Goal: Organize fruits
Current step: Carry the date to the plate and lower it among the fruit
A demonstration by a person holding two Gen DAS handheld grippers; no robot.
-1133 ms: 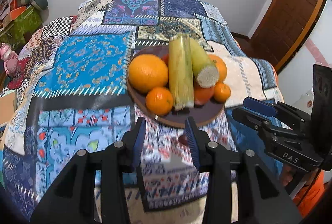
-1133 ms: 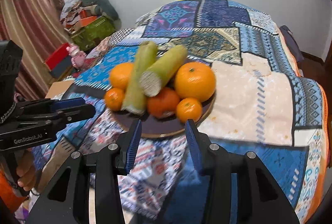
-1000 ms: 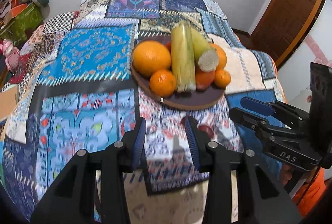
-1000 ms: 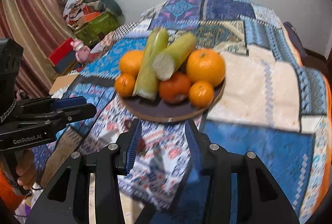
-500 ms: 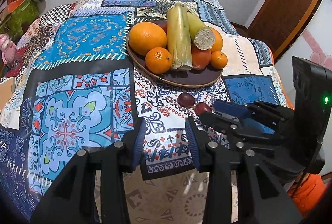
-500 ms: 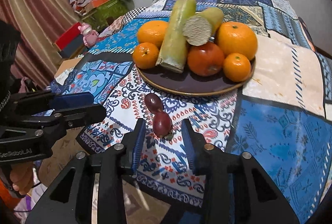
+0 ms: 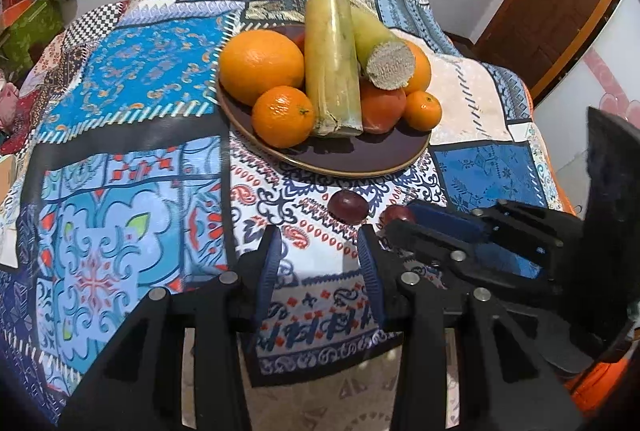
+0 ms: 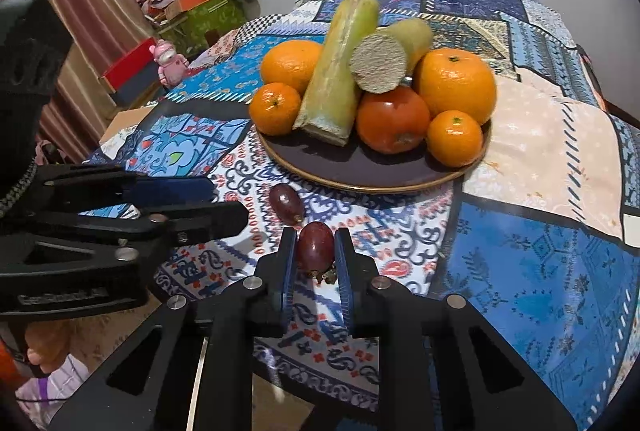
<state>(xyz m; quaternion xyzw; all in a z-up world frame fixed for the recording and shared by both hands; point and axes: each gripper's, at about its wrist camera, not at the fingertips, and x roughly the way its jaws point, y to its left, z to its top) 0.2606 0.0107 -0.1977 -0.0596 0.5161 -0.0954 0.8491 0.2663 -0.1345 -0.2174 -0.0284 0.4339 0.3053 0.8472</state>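
Half a second ago our right gripper (image 8: 315, 249) had its fingers wide around the near grape (image 8: 315, 246); now they have come in and press on both sides of it. That grape sits on the patchwork cloth (image 8: 540, 263) at 6 o'clock from the plate (image 8: 360, 171).

Going left to right in the right wrist view: at 9 o'clock we see our left gripper (image 8: 224, 203) from the side, low over the cloth. In the left wrist view the left gripper (image 7: 318, 255) has its fingers apart with nothing between them. Next comes the second grape (image 8: 285, 203), at about 11 o'clock from the held one, lying on the cloth just below the plate rim and not touching the near grape.

Up at 12 o'clock is the dark plate, full of fruit. On it, from the left, are a small orange (image 8: 274, 108), a big orange (image 8: 291, 65) behind it, a long sugarcane piece (image 8: 336, 71), a second cane piece (image 8: 390, 55) with its cut end facing us, a red tomato (image 8: 393, 119), a large orange (image 8: 454, 85) and one more small orange (image 8: 455, 138).
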